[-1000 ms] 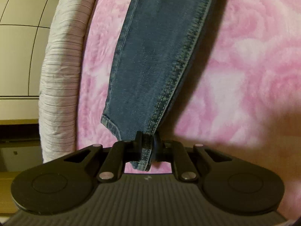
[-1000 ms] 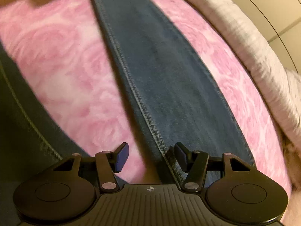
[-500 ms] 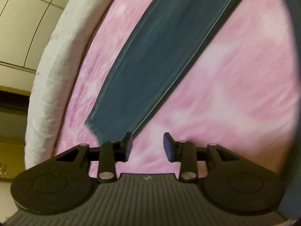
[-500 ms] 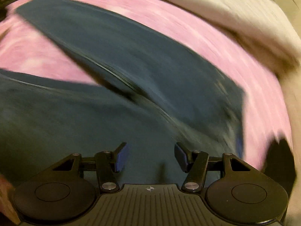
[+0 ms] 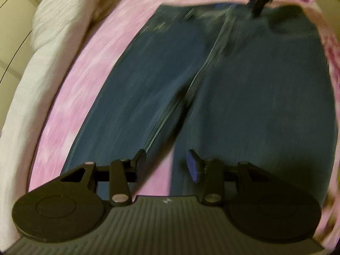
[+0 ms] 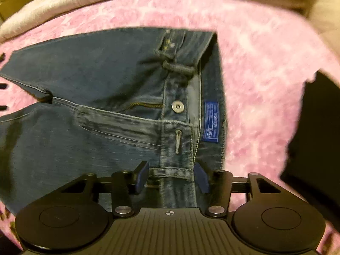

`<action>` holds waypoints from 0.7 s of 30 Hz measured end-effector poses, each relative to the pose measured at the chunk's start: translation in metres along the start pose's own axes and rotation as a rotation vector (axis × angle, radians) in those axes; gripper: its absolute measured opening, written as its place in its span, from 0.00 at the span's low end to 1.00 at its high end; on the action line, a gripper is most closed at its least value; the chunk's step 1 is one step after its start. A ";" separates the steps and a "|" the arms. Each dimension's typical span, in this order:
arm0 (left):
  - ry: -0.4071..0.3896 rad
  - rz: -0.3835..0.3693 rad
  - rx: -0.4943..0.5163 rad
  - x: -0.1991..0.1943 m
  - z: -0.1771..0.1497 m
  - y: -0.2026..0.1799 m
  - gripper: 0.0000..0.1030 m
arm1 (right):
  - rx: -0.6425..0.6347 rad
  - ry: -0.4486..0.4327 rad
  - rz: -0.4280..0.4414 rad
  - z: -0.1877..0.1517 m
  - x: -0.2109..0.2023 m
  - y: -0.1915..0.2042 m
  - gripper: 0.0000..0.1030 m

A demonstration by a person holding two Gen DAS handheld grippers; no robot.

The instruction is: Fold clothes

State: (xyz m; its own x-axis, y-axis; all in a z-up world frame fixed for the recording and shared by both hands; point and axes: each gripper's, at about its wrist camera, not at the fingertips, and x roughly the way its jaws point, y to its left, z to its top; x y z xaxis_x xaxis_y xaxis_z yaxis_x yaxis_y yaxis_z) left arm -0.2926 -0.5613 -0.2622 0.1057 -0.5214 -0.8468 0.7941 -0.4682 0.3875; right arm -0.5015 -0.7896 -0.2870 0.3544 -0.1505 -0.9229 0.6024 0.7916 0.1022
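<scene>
While the jeans lay flat on the pink blanket, waistband toward the right gripper, legs ran lengthwise to the left gripper. Both grippers stood agape, holding nothing.

A blue label inside the jeans waistband reads "JEANS"; the rest is illegible.

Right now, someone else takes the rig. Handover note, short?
Left gripper: open, empty, above the legs of the jeans.
Right gripper: open, empty, at the waistband, a belt loop between its fingers.
Jeans lie spread flat on the pink blanket, fly open, button undone.
Done: jeans laid out.
Left: every fold; none made yet.
</scene>
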 end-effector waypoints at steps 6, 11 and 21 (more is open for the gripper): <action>-0.025 -0.065 0.053 0.039 0.069 -0.018 0.40 | 0.093 0.004 0.156 0.005 0.024 -0.037 0.30; -0.063 -0.098 0.084 0.042 0.093 -0.020 0.41 | 0.126 -0.051 0.236 0.012 -0.014 -0.040 0.13; 0.041 -0.089 -0.030 0.088 0.101 -0.014 0.46 | -0.003 -0.049 0.214 0.054 0.018 -0.038 0.20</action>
State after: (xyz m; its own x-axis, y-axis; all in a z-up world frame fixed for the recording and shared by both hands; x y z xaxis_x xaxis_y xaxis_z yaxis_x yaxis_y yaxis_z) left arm -0.3552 -0.6730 -0.3053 0.0579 -0.4485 -0.8919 0.8189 -0.4897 0.2994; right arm -0.4794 -0.8547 -0.2874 0.5083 -0.0079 -0.8611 0.5078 0.8104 0.2923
